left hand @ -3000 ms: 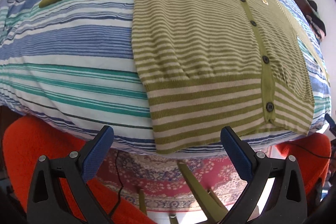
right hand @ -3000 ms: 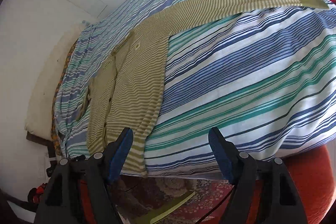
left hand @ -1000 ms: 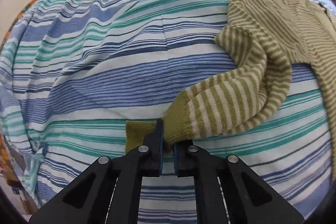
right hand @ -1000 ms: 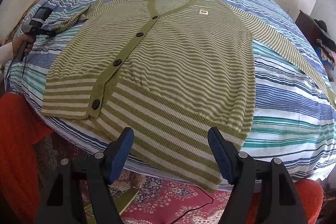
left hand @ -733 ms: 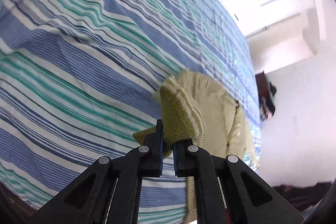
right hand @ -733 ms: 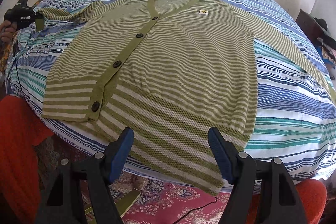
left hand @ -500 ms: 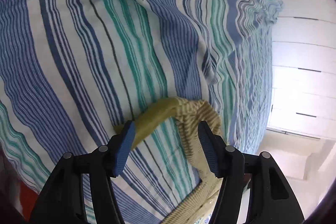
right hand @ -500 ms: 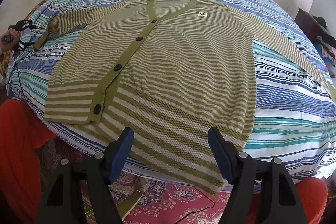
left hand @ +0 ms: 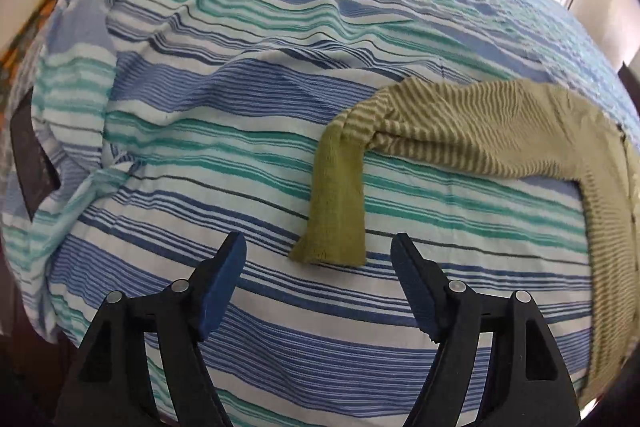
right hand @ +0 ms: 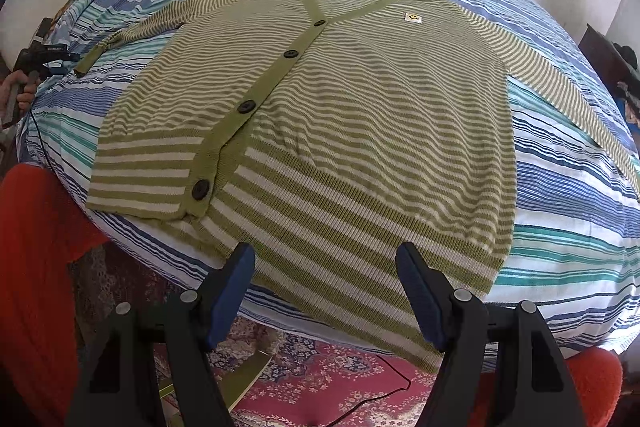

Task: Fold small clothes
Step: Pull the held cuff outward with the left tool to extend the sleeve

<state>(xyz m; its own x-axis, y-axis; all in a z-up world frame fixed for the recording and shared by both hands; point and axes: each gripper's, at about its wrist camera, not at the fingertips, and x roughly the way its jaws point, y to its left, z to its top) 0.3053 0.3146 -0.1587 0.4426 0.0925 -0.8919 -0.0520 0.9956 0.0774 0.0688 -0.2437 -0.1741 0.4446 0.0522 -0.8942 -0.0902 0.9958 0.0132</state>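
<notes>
Olive-striped knit cardigan [right hand: 320, 115] spread flat, buttoned, on the striped bedsheet [right hand: 560, 195]. At far left, the left gripper [left hand: 318, 267] just opened, jaws now spread wide and empty, solid green cuff [left hand: 336, 211] lying free on the sheet just ahead of the blue pads [left hand: 224, 275]. Further right, the right gripper [right hand: 325, 281] also spread, empty, hovering over the hem at the bed's edge, above a red patterned rug [right hand: 320, 383].

Left claw [left hand: 318, 257] just opened, empty; right claw [right hand: 325, 267] agape.

Striped bed [right hand: 560, 211], green cardigan [right hand: 340, 115] spread flat
</notes>
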